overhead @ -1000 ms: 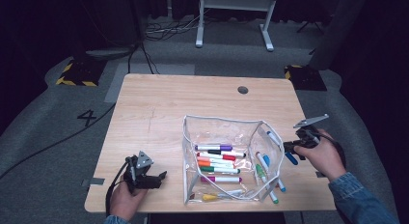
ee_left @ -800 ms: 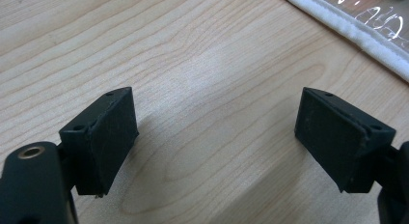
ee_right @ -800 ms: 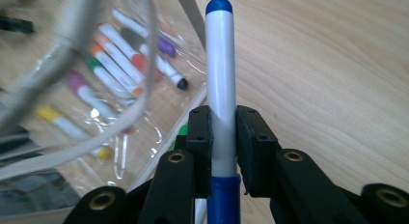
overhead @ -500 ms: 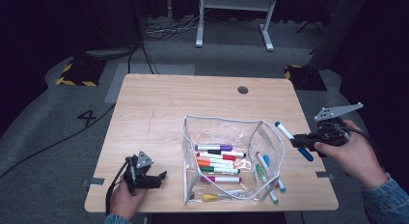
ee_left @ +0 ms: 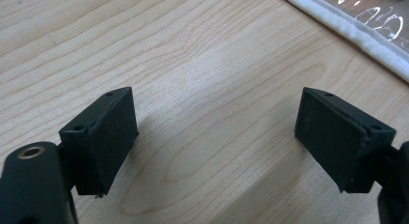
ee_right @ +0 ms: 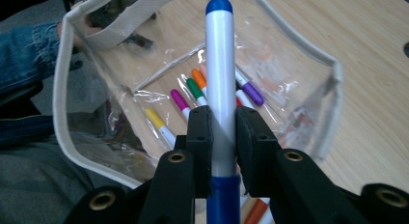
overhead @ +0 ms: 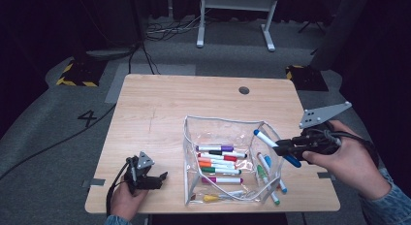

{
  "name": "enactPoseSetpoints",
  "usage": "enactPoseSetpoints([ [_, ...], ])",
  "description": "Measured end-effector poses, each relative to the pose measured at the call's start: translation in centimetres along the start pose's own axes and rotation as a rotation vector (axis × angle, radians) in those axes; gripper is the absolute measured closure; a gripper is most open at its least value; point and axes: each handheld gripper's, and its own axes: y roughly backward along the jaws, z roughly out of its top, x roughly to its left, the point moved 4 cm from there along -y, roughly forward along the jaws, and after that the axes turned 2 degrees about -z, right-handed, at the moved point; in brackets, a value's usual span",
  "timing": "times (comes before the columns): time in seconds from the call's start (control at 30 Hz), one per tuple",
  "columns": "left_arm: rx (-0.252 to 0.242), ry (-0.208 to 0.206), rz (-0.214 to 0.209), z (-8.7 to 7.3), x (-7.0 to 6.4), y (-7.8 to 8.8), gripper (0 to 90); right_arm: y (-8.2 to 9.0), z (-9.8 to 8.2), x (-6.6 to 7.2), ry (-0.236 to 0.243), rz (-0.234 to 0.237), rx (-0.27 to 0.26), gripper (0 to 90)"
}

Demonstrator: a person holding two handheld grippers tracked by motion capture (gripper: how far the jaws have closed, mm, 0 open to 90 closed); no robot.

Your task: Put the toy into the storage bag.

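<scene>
The wooden table fills the middle of the high view, and the clear pouch stands open right of its centre with coloured markers lying inside. At the right edge, the right gripper clamps a blue-capped white marker above the pouch's right rim, cap toward the upper left. In the lower left, the left gripper rests on the table with jaws wide and nothing between them.
</scene>
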Motion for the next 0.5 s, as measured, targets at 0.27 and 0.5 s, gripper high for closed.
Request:
enactPoseSetpoints([
  [0.27,0.001,-0.003,0.000,0.0,0.0,0.0,15.1,-1.5,1.2,3.0,0.082,0.080,0.029,77.0],
  [0.5,0.001,-0.003,0.000,0.0,0.0,0.0,15.1,-3.3,2.0,5.0,0.171,0.130,0.079,77.0],
])
